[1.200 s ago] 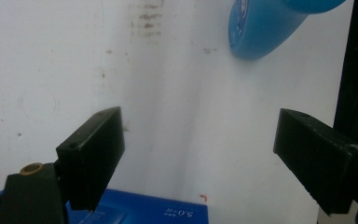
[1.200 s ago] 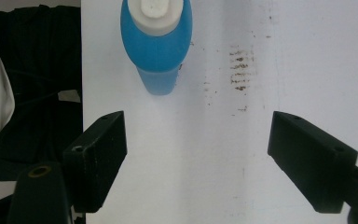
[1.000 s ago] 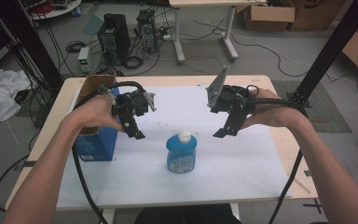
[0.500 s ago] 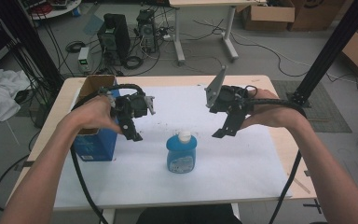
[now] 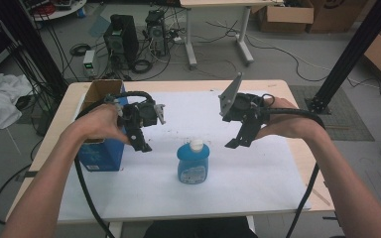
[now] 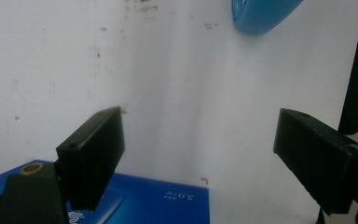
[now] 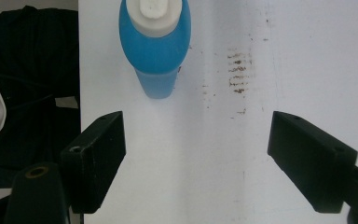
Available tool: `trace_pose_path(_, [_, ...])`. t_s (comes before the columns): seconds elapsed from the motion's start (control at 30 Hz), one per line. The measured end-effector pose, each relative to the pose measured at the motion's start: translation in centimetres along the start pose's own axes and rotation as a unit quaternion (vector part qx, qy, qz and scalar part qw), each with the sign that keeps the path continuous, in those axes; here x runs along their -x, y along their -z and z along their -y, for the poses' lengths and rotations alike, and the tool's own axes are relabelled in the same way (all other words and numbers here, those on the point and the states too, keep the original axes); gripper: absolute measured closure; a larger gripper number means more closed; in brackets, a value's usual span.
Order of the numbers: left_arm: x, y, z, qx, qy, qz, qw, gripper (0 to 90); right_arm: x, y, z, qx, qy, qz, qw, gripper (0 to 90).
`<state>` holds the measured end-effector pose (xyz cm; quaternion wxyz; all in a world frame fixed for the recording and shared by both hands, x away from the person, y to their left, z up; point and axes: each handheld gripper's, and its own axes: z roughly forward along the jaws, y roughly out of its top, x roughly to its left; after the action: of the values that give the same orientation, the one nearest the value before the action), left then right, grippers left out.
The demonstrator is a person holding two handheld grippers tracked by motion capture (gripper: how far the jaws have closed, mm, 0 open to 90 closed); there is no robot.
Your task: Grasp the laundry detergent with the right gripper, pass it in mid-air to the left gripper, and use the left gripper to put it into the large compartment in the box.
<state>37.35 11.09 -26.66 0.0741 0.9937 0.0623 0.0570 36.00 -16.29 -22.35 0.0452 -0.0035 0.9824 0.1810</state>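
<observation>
1. High view: at the left edge of the table (image 5: 297, 163) stands one blue box (image 5: 100, 153) with its cardboard top flaps open; what is inside cannot be made out.
2. The box sits partly on the white sheet (image 5: 258, 168) that covers most of the tabletop.
3. Just right of the box, the left hand (image 5: 100, 124) holds the left gripper (image 5: 142, 145) above the sheet, jaws pointing down and toward the near side.
4. In the left gripper view its two black jaws stand wide apart with nothing between them; a corner of the box lies below them and the bottle's rounded edge shows at the far top.
5. One blue bottle (image 5: 192, 162) with a white cap (image 5: 196, 144) stands upright in the middle of the sheet, between the two grippers and nearer the person than both.
6. It is apart from both grippers and from the box.
7. The bottle is capped; its contents cannot be told.
8. To the right, the right hand (image 5: 284, 121) holds the right gripper (image 5: 235, 142), tilted down toward the bottle.
9. In the right gripper view its jaws are spread wide and empty, with the bottle (image 7: 154, 42) beyond them to the left and dark smudges (image 7: 237, 70) on the sheet.
10. Count: one box, one bottle, two grippers.
</observation>
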Motion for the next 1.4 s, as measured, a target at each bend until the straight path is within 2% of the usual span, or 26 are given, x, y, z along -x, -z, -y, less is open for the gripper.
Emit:
trace_pose_path(0.17, [-0.2, -0.2, -0.2, 0.007, -0.005, 0.002, 1.0, 17.0, 0.1, -0.8, 0.8, 0.023, -0.015, -0.004, 0.9996, 18.5])
trace_pose_path(0.37, [-0.3, -0.4, -0.3, 0.005, -0.002, 0.007, 1.0, 16.9, -0.4, -2.4, 1.5, 0.051, -0.017, -0.014, 0.9985, 18.3])
trace_pose_path(0.43, [-0.2, -0.6, -0.3, 0.005, 0.0, 0.008, 1.0, 16.9, -0.5, -3.2, 1.9, 0.06, -0.021, -0.018, 0.9978, 18.2])
trace_pose_path(0.47, [-0.2, -0.6, -0.3, 0.005, -0.001, 0.008, 1.0, 17.0, -0.6, -4.0, 2.3, 0.073, -0.025, -0.023, 0.9968, 18.3])
trace_pose_path(0.5, [-0.1, -0.6, -0.2, 0.004, -0.001, 0.008, 1.0, 17.0, -0.6, -4.0, 2.3, 0.073, -0.025, -0.023, 0.9968, 18.3])
trace_pose_path(0.53, [-0.1, -0.6, -0.2, 0.004, 0.0, 0.008, 1.0, 17.0, -0.9, -4.6, 2.5, 0.086, -0.031, -0.029, 0.9954, 18.3])
trace_pose_path(0.73, [0.2, -0.5, 0.1, 0.011, 0.006, 0.007, 0.9999, 17.0, -1.4, -5.9, 2.8, 0.106, -0.037, -0.031, 0.9932, 18.3])
trace_pose_path(0.8, [0.4, -0.5, 0.1, 0.013, 0.006, 0.007, 0.9999, 17.0, -1.7, -6.8, 3.1, 0.127, -0.041, -0.029, 0.9907, 18.3])
trace_pose_path(0.87, [0.4, -0.5, 0.1, 0.014, 0.006, 0.006, 0.9999, 17.0, -1.8, -7.0, 3.2, 0.136, -0.043, -0.027, 0.9894, 18.3])
trace_pose_path(0.93, [0.5, -0.4, 0.1, 0.013, 0.006, 0.005, 0.9999, 17.0, -1.9, -7.9, 3.4, 0.162, -0.051, -0.032, 0.9849, 18.2])
trace_pose_path(0.97, [0.5, -0.4, 0.1, 0.014, 0.006, 0.007, 0.9999, 17.0, -2.0, -8.3, 3.5, 0.167, -0.052, -0.031, 0.9841, 18.3])
trace_pose_path(1.2, [0.7, -0.3, 0.1, 0.016, 0.005, 0.006, 0.9998, 17.0, -2.5, -9.9, 3.8, 0.188, -0.056, -0.026, 0.9802, 18.2])
trace_pose_path(1.4, [0.7, -0.5, 0.2, 0.016, 0.006, 0.008, 0.9998, 17.1, -2.8, -11.5, 4.1, 0.211, -0.063, -0.018, 0.9753, 17.8])
